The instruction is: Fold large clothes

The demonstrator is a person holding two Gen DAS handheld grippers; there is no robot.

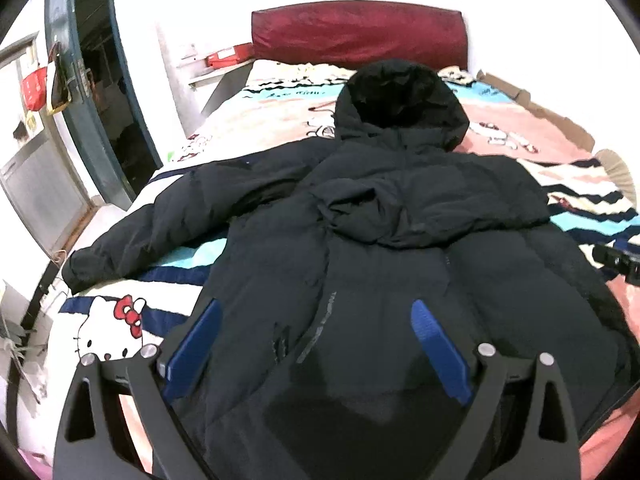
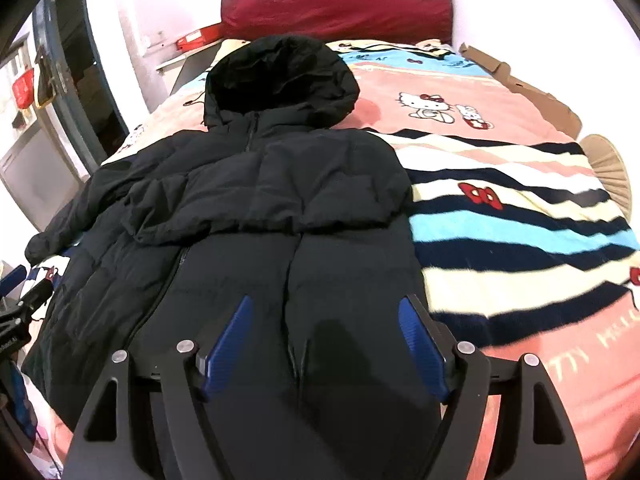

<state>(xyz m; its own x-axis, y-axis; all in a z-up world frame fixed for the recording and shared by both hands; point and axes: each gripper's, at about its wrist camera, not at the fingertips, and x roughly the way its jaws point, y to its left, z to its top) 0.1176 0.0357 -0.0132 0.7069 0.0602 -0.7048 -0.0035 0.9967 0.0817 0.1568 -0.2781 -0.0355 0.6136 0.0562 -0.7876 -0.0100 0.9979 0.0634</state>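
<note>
Below both grippers' wide-apart jaws, the black jacket (image 1: pixel 360 220) lies unheld.

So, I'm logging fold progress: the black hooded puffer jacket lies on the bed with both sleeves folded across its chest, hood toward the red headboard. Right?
Not quite. One sleeve of the black hooded puffer jacket lies stretched out sideways, unfolded, as the left wrist view shows. The other sleeve is across the chest, hood toward the red headboard.

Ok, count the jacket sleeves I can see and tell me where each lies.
2. One sleeve stretches out over the blanket toward the door side; the other sleeve is folded across the jacket's chest. None seems hidden.
</note>
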